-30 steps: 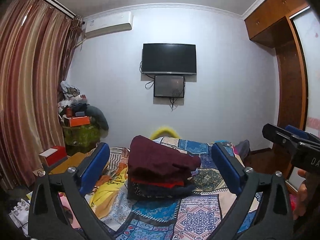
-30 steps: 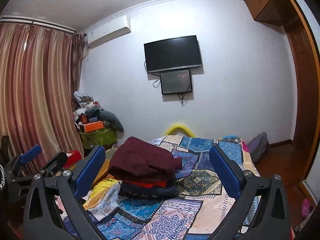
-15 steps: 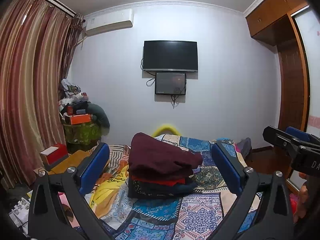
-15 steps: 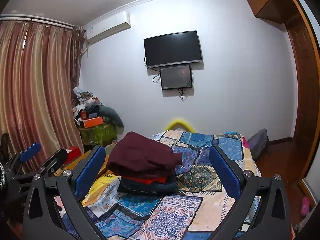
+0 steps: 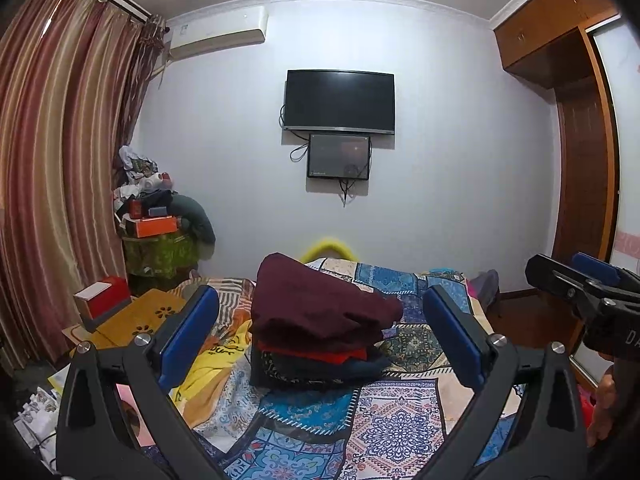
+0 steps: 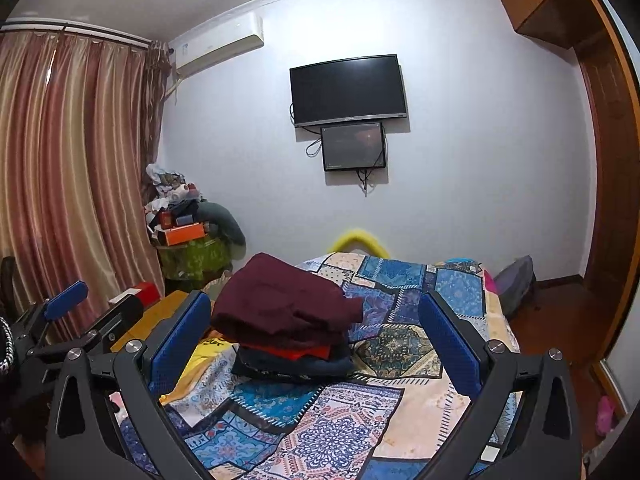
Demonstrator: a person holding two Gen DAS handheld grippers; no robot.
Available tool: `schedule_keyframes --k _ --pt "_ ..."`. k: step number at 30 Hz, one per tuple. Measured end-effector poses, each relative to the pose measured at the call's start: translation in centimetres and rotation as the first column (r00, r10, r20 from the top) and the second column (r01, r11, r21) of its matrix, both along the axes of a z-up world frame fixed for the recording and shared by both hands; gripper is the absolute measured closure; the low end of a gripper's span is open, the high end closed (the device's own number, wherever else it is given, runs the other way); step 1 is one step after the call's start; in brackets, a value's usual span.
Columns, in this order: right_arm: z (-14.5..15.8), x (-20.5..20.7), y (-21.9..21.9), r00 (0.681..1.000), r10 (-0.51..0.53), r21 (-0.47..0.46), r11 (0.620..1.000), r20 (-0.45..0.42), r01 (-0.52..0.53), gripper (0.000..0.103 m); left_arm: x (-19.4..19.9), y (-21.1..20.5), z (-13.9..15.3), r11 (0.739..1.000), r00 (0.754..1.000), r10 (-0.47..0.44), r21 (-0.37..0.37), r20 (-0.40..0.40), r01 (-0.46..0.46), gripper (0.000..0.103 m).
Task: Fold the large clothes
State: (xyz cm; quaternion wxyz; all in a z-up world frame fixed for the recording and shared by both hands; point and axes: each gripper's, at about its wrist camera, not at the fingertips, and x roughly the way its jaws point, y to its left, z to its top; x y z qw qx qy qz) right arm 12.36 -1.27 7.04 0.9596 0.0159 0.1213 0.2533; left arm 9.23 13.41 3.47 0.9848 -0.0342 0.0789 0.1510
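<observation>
Patchwork blue-patterned bedspread [image 5: 392,436] carries the stack of folded clothes, maroon garment on top [image 5: 320,312]; both views have tilted up slightly; left gripper [image 5: 320,336] and right gripper [image 6: 316,330] stay spread, empty; folding probably finished

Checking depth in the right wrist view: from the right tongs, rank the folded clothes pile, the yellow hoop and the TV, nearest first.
1. Clothes pile, on the bed, just ahead, left of centre.
2. Yellow hoop, at the bed's far end.
3. TV, on the back wall.
</observation>
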Motion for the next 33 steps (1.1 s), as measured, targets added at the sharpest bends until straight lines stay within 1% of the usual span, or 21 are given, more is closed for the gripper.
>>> schedule_keyframes --k 17,33 --pt "0.00 0.23 0.29 1.000 -0.001 -0.024 1.000 -0.005 0.001 0.000 0.32 0.06 -0.17 1.000 1.000 -0.008 -0.007 -0.011 0.008 0.001" --pt "-0.08 0.34 0.20 1.000 -0.018 -0.036 0.999 -0.004 0.018 0.000 0.87 0.22 -0.49 0.999 0.999 -0.041 -0.026 -0.032 0.040 0.001"
